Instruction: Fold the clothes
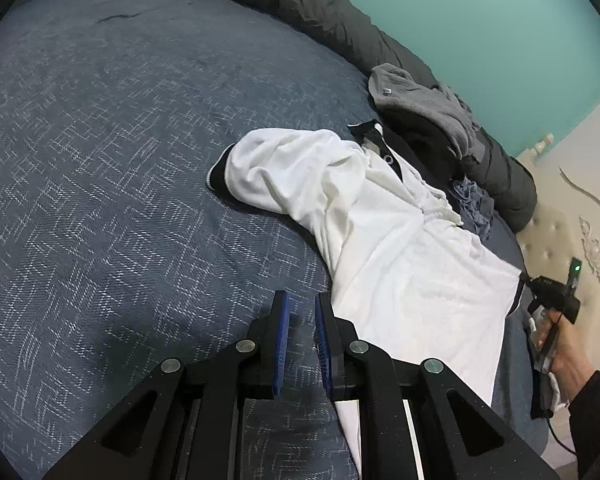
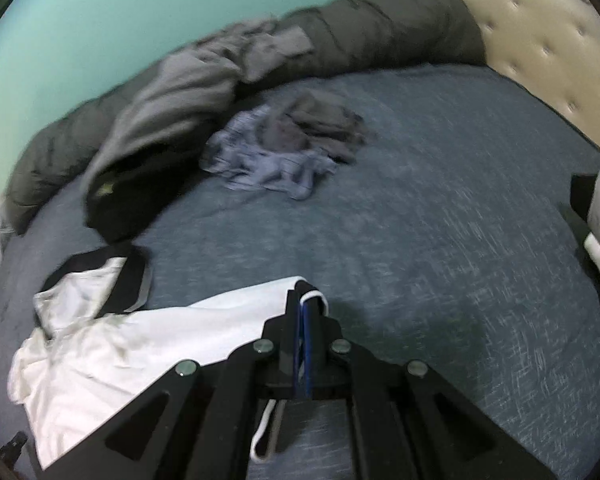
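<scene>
Two grippers worked one white polo shirt [image 1: 384, 240] sprawled on the blue bedspread [image 1: 100, 160]. The right gripper [image 2: 306, 308] was pinched tight on its dark-trimmed sleeve cuff, probably to draw the sleeve out flat. The left gripper [image 1: 302, 320] hovered beside the hem, jaws slightly apart, holding nothing.

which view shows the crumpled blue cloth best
The right wrist view: the crumpled blue cloth lies whole on the bedspread, though blurred. In the left wrist view only a small part peeks out behind the white shirt.

white shirt [image 1: 400, 248] w/ black trim, blue-grey crosshatch bedspread [image 1: 120, 160]
</scene>
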`<control>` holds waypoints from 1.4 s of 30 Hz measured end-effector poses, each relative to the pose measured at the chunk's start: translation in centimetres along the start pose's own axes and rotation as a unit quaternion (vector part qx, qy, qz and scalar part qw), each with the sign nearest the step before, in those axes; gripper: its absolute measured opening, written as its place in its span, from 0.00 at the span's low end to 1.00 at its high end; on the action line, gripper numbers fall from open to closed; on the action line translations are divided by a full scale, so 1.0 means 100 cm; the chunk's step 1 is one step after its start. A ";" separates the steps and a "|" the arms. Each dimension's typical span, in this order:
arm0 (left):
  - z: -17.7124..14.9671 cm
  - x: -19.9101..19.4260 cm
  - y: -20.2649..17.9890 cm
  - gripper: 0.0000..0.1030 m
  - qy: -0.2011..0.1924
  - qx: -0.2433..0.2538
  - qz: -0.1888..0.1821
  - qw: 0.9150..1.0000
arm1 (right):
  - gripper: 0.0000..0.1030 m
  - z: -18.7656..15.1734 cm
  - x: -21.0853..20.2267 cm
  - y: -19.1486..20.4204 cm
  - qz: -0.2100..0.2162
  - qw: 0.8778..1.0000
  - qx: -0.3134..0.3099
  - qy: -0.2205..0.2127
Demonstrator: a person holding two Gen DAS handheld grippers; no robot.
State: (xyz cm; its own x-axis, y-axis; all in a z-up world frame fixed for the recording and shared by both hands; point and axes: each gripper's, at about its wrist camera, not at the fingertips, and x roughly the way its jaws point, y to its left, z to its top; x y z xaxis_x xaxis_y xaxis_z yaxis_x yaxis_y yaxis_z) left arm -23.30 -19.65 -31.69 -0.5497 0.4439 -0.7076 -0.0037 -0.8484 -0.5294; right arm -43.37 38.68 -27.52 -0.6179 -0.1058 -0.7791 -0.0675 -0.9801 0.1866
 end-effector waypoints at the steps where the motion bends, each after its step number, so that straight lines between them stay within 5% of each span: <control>1: 0.000 0.000 0.001 0.14 0.001 -0.001 0.000 1.000 | 0.01 -0.001 0.005 -0.003 -0.006 1.000 0.004 0.005; 4: 0.001 0.001 0.004 0.14 0.002 -0.003 0.002 1.000 | 0.01 -0.004 0.023 -0.012 -0.025 0.999 0.016 0.024; 12: 0.000 0.008 0.001 0.14 0.013 0.001 0.002 1.000 | 0.02 -0.022 0.022 -0.017 0.042 0.998 0.029 0.021; 15: -0.001 0.009 -0.001 0.14 0.015 0.002 -0.001 1.000 | 0.14 -0.031 0.012 -0.023 0.052 0.998 0.042 0.019; 17: -0.002 0.009 -0.002 0.14 0.016 0.002 -0.002 1.000 | 0.34 -0.040 0.003 -0.026 0.064 0.996 0.054 0.022; 19: -0.002 0.009 -0.002 0.14 0.016 0.002 -0.003 1.000 | 0.37 -0.047 -0.004 -0.027 0.086 0.994 0.070 0.019; 29: -0.002 0.006 -0.004 0.14 0.015 0.002 -0.008 1.000 | 0.37 -0.098 -0.010 -0.005 0.165 0.979 0.109 0.051; 30: -0.002 0.006 -0.004 0.14 0.015 0.001 -0.008 1.000 | 0.35 -0.101 -0.010 -0.002 0.166 0.979 0.105 0.051; 31: -0.002 0.006 -0.004 0.14 0.015 0.000 -0.009 1.000 | 0.22 -0.105 -0.010 0.001 0.168 0.979 0.102 0.051; 32: -0.002 0.005 -0.003 0.14 0.015 -0.001 -0.010 1.000 | 0.08 -0.107 -0.007 0.003 0.164 0.980 0.101 0.058; 42: 0.000 0.004 -0.001 0.14 0.016 -0.004 -0.008 1.000 | 0.02 -0.121 -0.005 -0.017 0.117 0.985 0.110 0.067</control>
State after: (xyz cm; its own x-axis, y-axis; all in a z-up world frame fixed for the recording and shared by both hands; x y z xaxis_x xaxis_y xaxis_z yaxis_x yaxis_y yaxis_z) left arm -23.54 -19.40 -31.97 -0.5233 0.4666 -0.7130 -0.0050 -0.8384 -0.5451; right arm -33.44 38.39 -34.67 -0.5281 -0.3600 -0.7691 -0.1132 -0.8678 0.4839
